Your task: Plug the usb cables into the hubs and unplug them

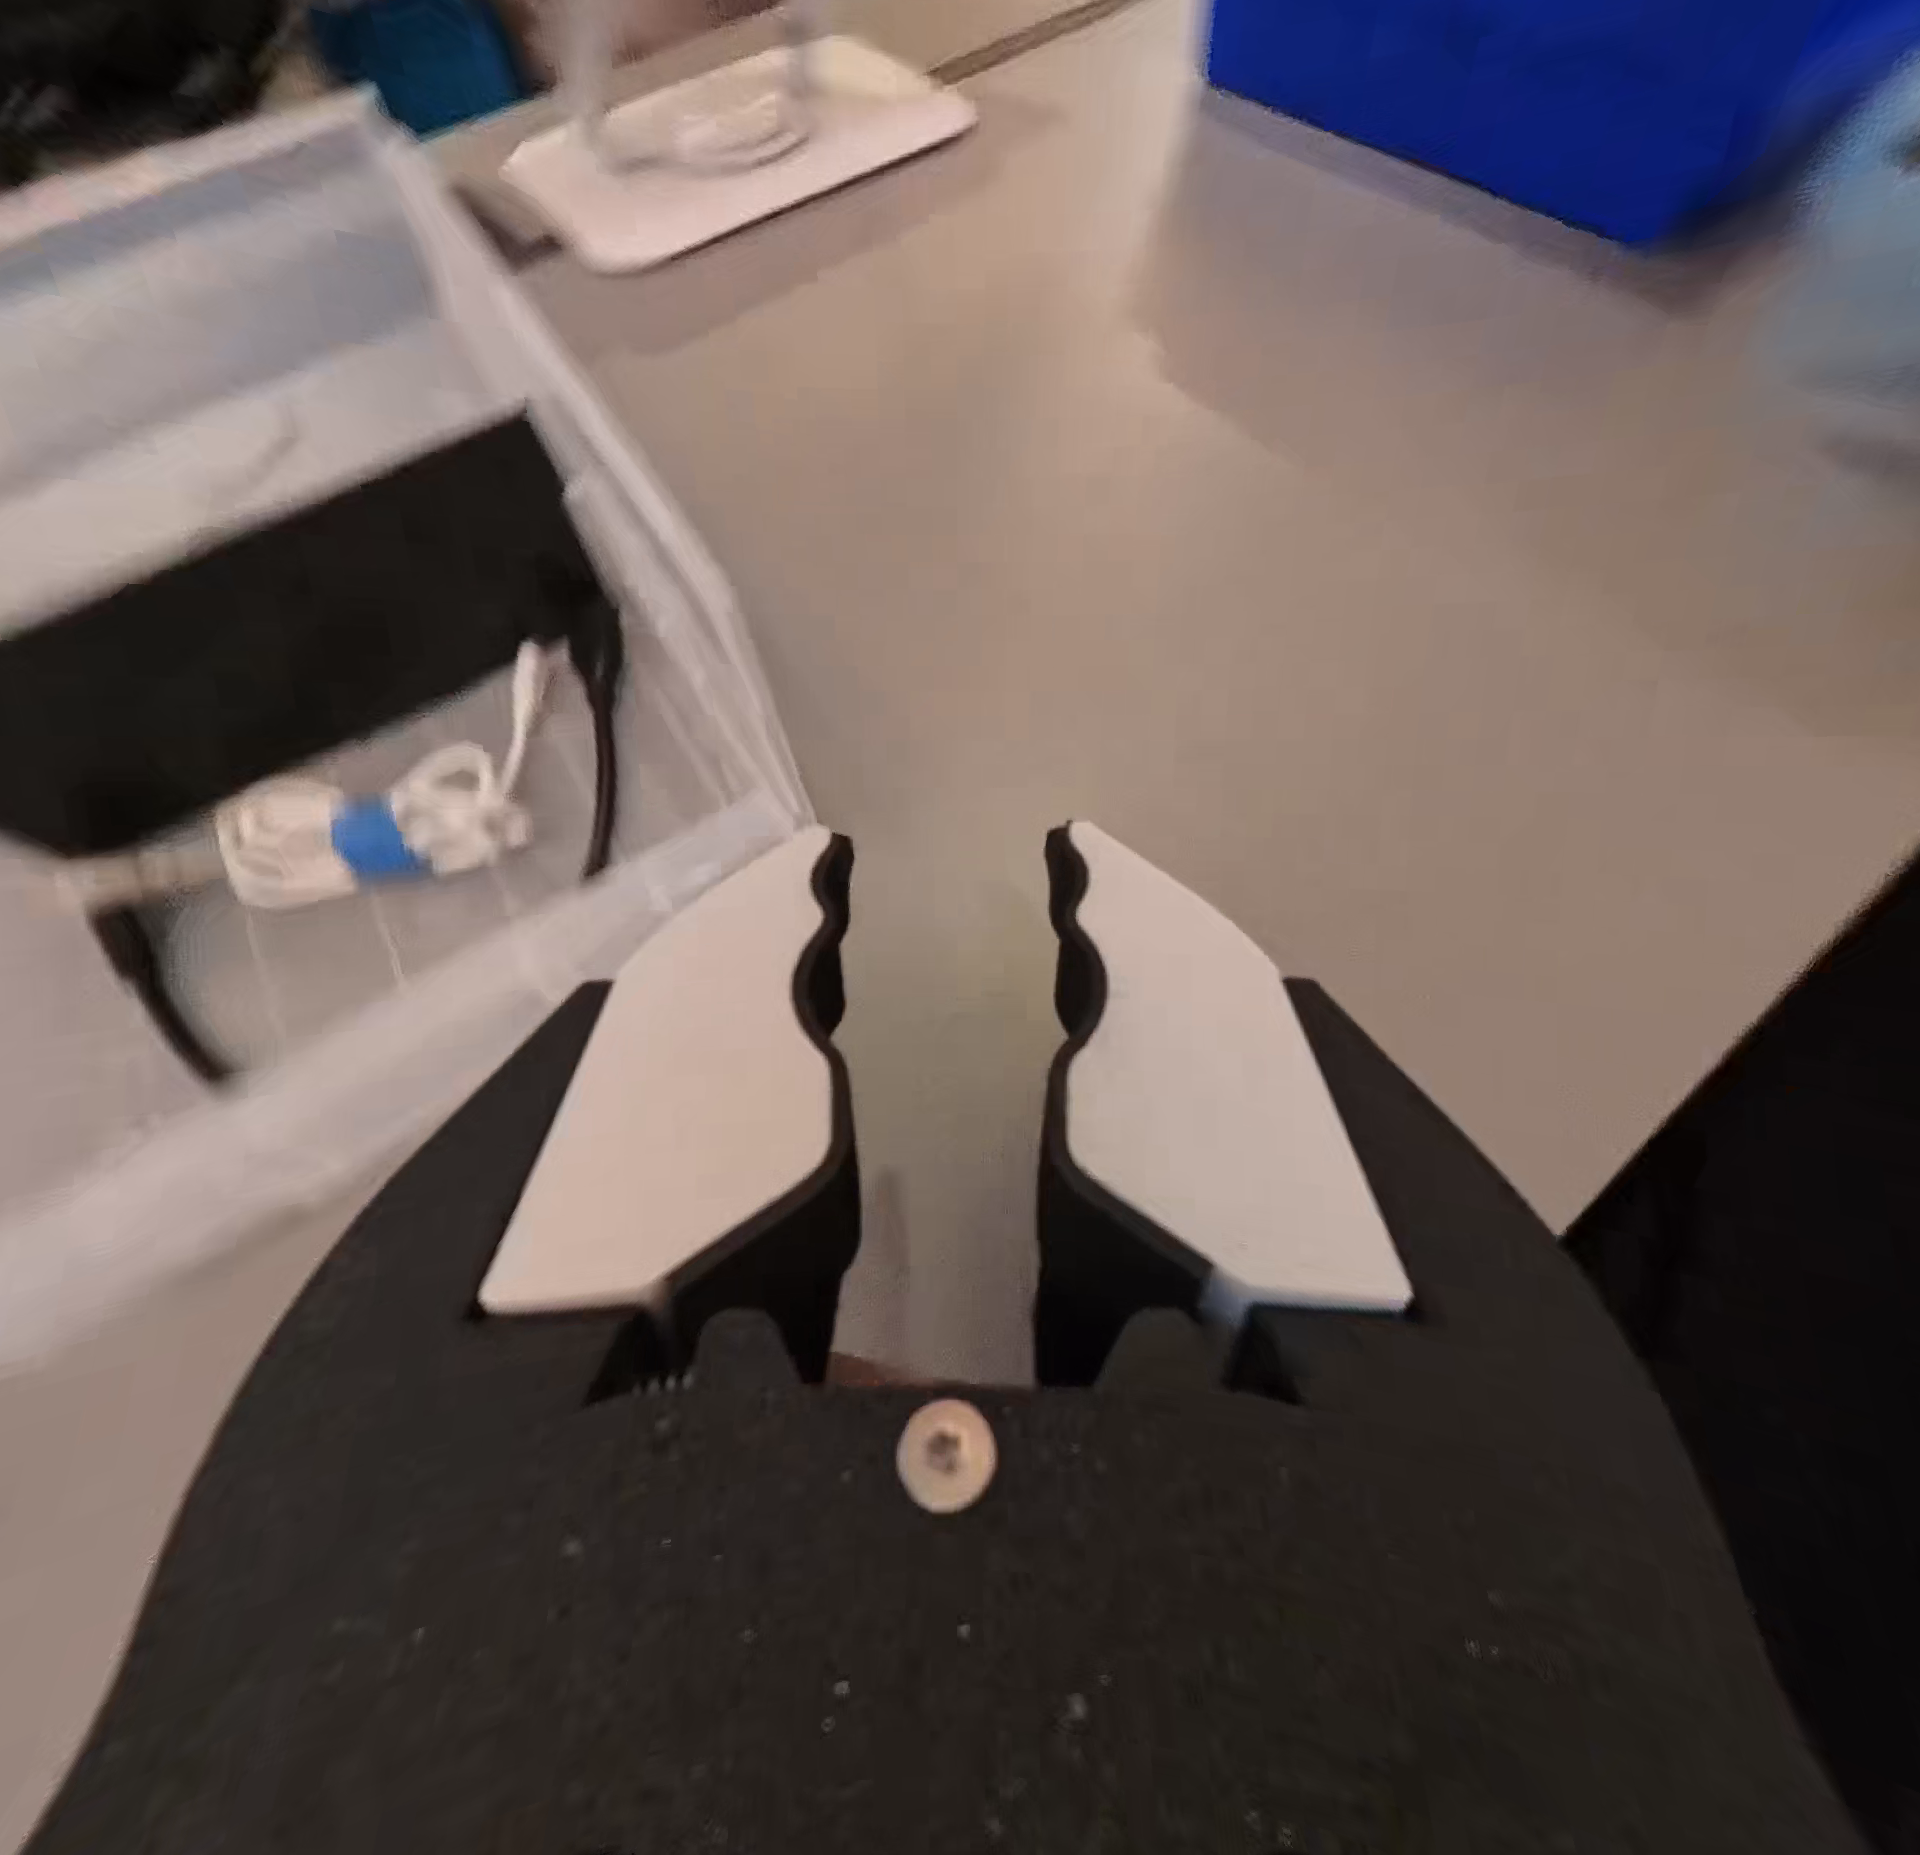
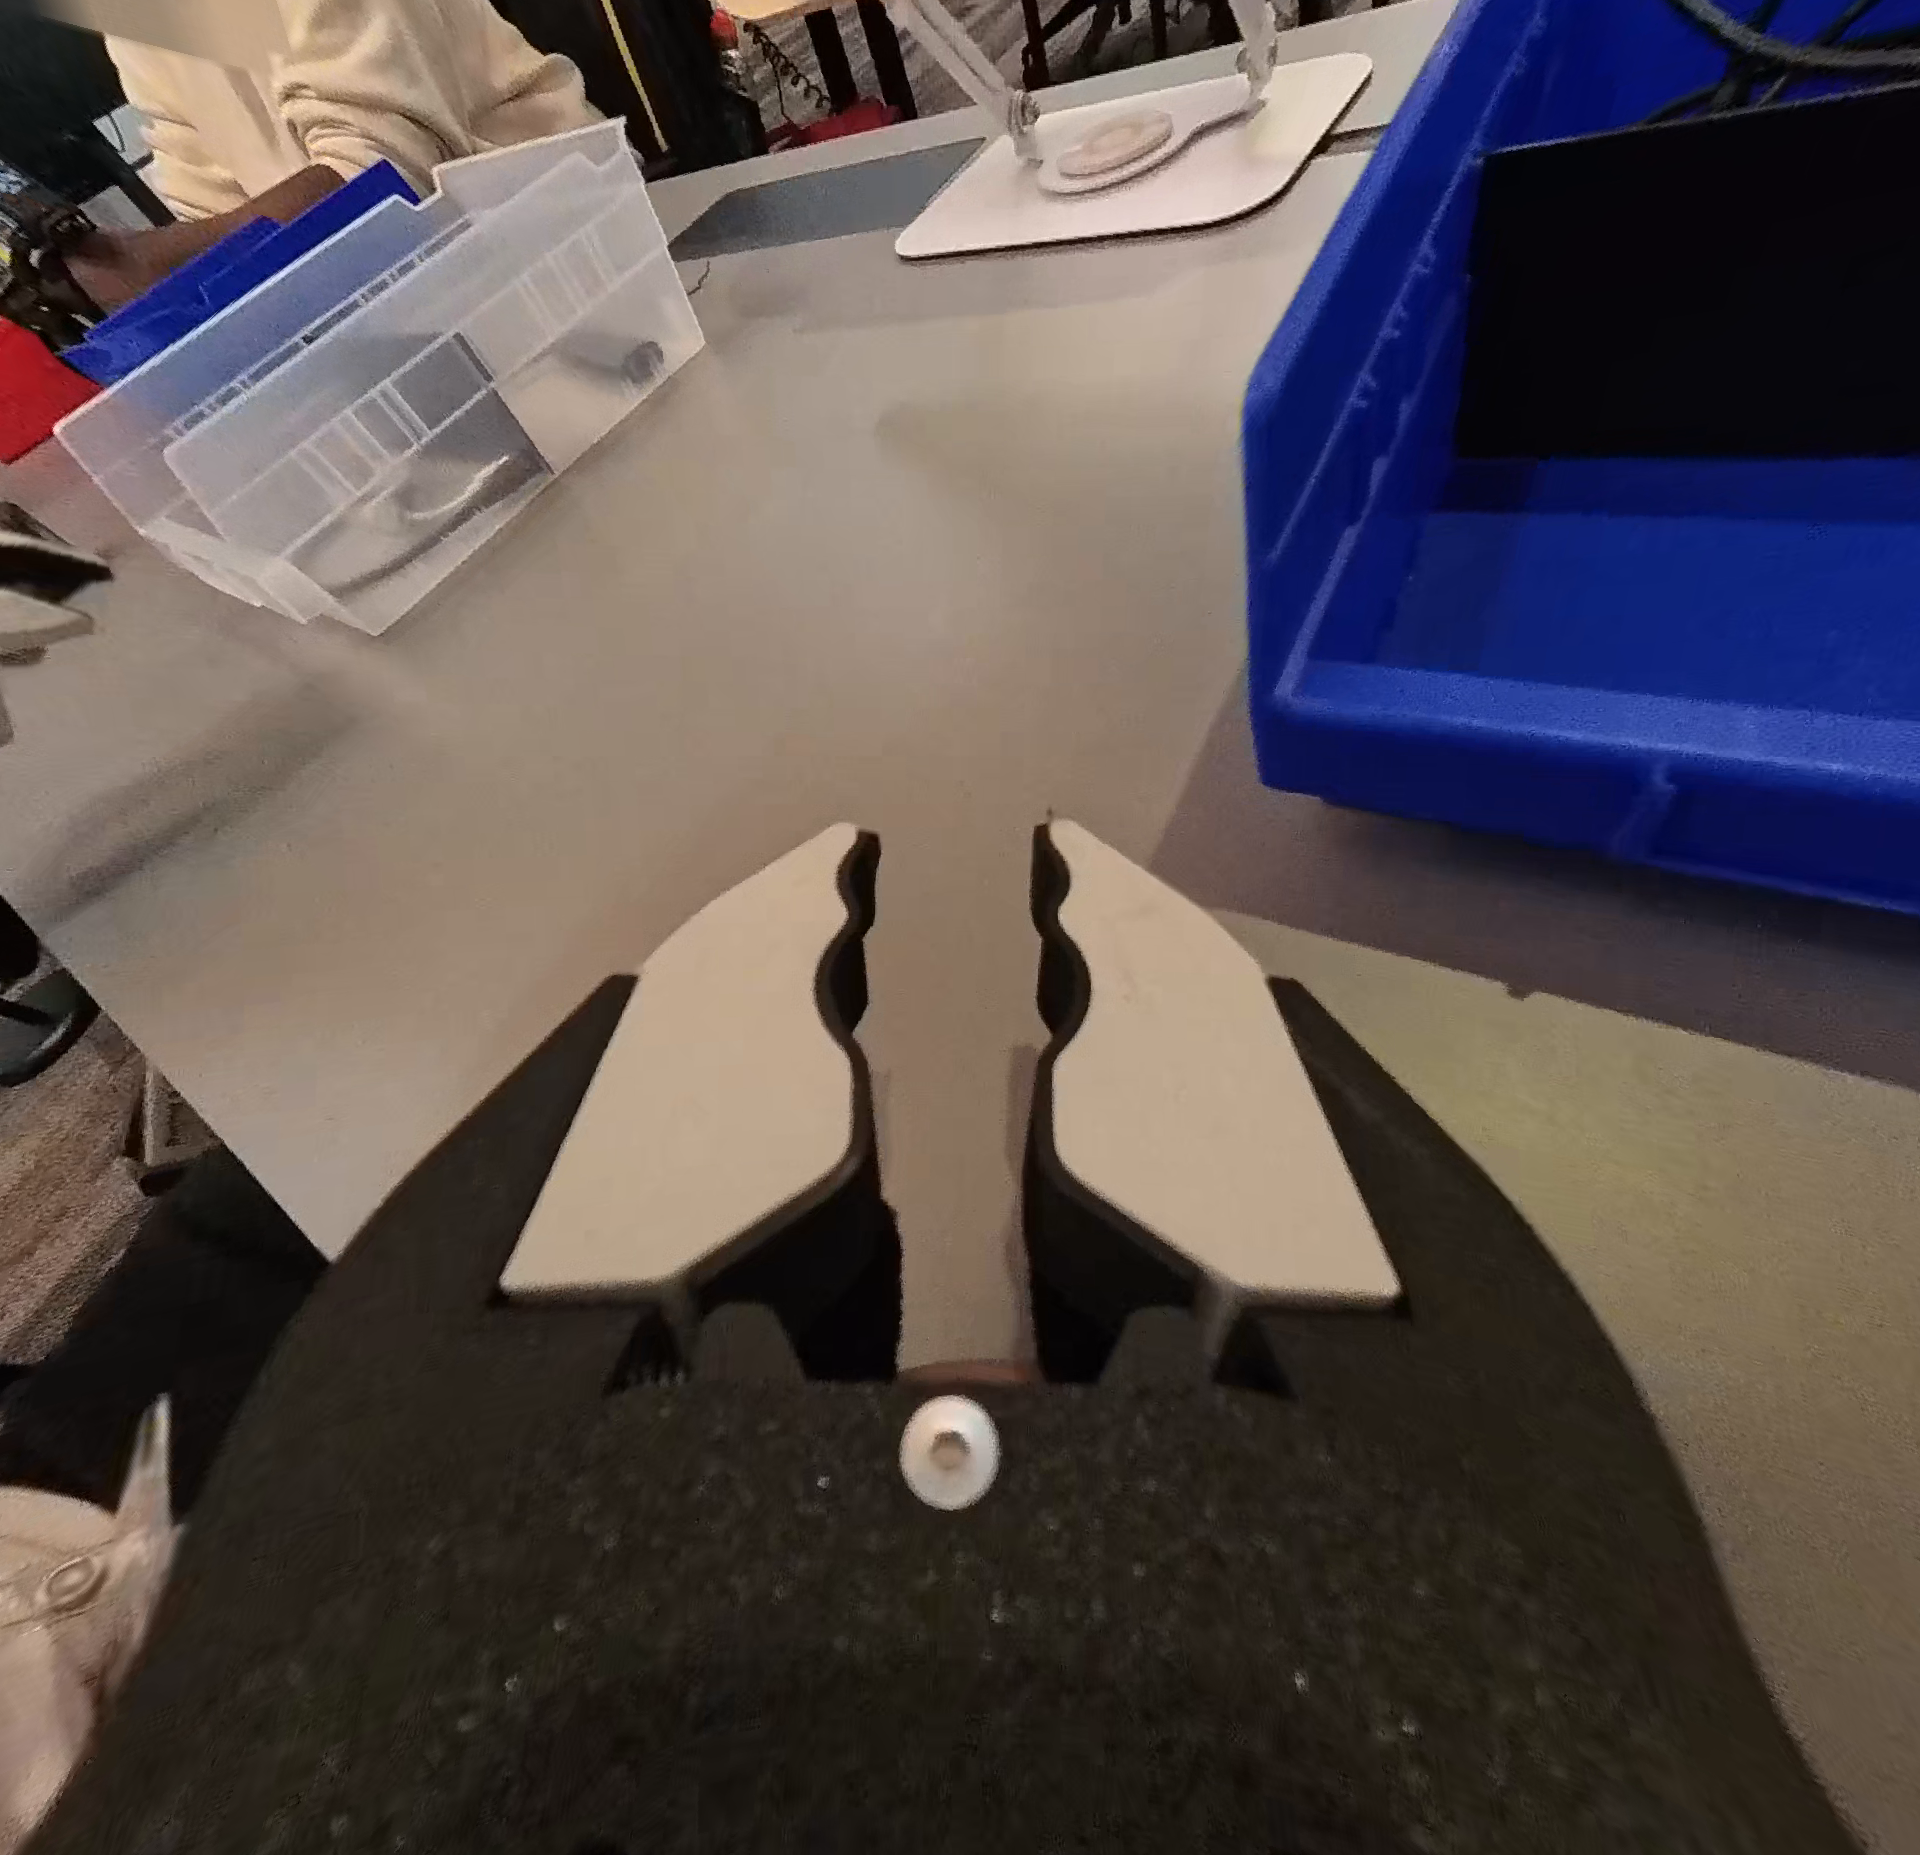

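Observation:
In the left wrist view a clear plastic bin [image 1: 665, 600] stands at the left on the grey table [image 1: 1195, 558]. Inside it lie a coiled white cable with a blue band [image 1: 364, 844], a black cable [image 1: 601, 756] and a flat black item [image 1: 260, 642]. My left gripper [image 1: 948, 849] is open and empty, just right of the bin's near corner, above the table. In the right wrist view my right gripper [image 2: 954, 839] is open and empty above the bare table [image 2: 727, 662]. The clear bin [image 2: 416, 382] sits far left with dark cables inside. No hub is clearly visible.
A blue plastic bin [image 2: 1558, 662] stands at the right, holding a black flat item [image 2: 1704, 288] and black cords; it also shows in the left wrist view [image 1: 1538, 70]. A white stand base [image 2: 1143, 174] sits at the back. A person in a cream top [image 2: 364, 60] is behind the table.

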{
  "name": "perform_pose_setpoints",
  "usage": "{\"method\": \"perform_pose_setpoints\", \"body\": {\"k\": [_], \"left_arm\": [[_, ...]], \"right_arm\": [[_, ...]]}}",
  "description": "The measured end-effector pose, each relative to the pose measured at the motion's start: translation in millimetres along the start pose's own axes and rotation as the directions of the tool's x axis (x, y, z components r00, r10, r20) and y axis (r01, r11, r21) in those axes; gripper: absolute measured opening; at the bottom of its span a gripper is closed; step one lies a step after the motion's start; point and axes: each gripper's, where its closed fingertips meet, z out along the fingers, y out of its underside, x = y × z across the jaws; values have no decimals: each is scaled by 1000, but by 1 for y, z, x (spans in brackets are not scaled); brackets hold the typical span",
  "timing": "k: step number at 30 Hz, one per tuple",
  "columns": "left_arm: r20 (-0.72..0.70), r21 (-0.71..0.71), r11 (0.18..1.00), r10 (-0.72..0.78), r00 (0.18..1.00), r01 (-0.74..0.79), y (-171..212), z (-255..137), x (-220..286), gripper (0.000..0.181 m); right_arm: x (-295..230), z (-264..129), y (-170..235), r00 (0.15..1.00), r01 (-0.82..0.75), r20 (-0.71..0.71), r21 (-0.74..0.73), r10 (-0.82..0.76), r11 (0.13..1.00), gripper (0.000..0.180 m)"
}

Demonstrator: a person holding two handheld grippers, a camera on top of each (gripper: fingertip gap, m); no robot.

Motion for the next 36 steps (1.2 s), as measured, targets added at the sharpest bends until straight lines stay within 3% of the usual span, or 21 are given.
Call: {"method": "perform_pose_setpoints", "body": {"k": [1, 3, 5, 9, 12, 13, 16, 19, 21, 25, 28, 32, 34, 36], "left_arm": [[-74, 0, 994, 111, 991, -111, -5, -2, -2, 39], [-159, -65, 944, 310, 937, -323, -7, -1, -28, 27], [-185, -176, 875, 421, 888, -452, -8, 10, -72, 34], [-273, -322, 799, 435, 858, -508, -11, 47, -135, 46], [-374, -497, 666, 415, 830, -557, 22, 72, -154, 51], [-401, -543, 631, 384, 832, -554, 33, 77, -154, 64], [-443, -633, 542, 331, 833, -552, 56, 83, -153, 55], [-450, -620, 539, 350, 822, -569, 56, 82, -150, 44], [-446, -613, 522, 392, 805, -593, 54, 74, -153, 14], [-372, -556, 598, 442, 817, -577, 21, 50, -151, 11], [-318, -474, 627, 532, 784, -618, -27, 28, -129, 11], [-348, -226, 624, 666, 660, -748, -100, 16, -32, 11], [-427, -83, 570, 721, 546, -818, -110, 25, 38, 11], [-514, 28, 490, 754, 408, -871, -96, 47, 105, 11]], "right_arm": [[-2, 1, 0, 1000, 5, 7, -2, -5, 1000, 28], [-7, 3, 2, 999, 33, 20, -11, -33, 999, 28], [-8, 5, 5, 998, 57, 22, -27, -56, 998, 28], [-11, 6, 7, 998, 56, 35, -36, -55, 998, 28], [-11, 4, 7, 998, 63, 32, -36, -62, 997, 28], [-10, 4, 7, 998, 65, 29, -38, -64, 997, 28], [-7, 3, 9, 998, 55, 26, -47, -54, 997, 28], [-6, 3, 12, 999, 34, 38, -55, -32, 998, 28], [-7, 2, 12, 999, 29, 43, -55, -27, 998, 28], [-11, 1, 13, 998, 25, 58, -54, -22, 998, 28], [-14, 0, 12, 998, 26, 64, -49, -22, 998, 27], [-17, -3, 10, 997, 27, 67, -35, -25, 999, 27], [-18, -4, 8, 997, 28, 71, -27, -26, 999, 27], [-19, -6, 7, 997, 28, 73, -17, -26, 999, 27]]}}
